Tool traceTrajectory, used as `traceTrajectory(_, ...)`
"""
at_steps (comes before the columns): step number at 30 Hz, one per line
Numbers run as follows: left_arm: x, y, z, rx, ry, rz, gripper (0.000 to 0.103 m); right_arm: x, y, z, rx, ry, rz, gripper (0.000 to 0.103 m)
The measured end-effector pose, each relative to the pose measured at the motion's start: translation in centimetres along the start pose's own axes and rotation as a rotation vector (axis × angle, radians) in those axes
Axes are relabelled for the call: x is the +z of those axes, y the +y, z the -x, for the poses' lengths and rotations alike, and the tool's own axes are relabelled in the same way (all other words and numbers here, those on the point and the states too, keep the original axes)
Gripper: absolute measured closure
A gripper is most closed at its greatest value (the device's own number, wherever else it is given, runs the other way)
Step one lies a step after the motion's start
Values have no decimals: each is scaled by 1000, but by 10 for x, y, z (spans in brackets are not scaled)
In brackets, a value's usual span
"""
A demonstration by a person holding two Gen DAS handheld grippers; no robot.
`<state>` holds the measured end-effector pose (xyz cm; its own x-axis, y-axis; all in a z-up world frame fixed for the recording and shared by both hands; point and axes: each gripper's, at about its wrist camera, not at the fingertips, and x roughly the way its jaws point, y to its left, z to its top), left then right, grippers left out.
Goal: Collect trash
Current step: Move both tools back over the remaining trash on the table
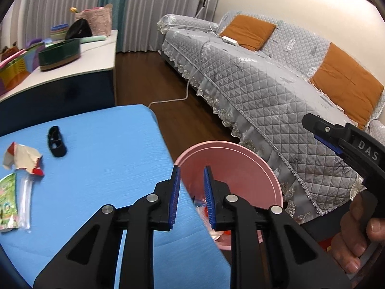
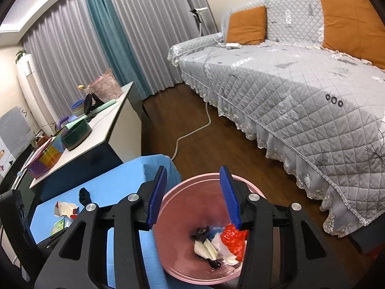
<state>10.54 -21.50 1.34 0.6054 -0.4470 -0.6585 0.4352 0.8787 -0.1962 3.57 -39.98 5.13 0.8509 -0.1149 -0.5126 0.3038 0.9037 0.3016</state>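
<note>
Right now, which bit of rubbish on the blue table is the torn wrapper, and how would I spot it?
Start at the blue table. Near its left edge, beside the black shoe, lies the torn wrapper: crumpled, cream with red edges, unlike the flat green packet.

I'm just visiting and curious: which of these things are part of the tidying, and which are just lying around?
Part of the job:
- pink bin with scraps inside
- torn paper wrapper
- green packet
- clear plastic sleeve

Just lying about:
- small black shoe
- sofa
- orange cushions
- side table
</note>
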Motion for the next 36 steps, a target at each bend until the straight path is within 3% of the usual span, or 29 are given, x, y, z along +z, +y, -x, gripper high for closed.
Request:
traceTrajectory(17,-10,91,89,92,-121,112,83,-23,92,14,164,-14,124,57)
traceTrajectory(26,-43,158,114,171,-150,242,83,-53,157,12,206,21,219,57)
traceTrajectory(31,-58,196,128,223,-159,316,83,-71,189,0,265,77,220,62)
traceTrajectory(36,-72,231,136,277,-161,406,83,-90,219,-15,324,134,227,75)
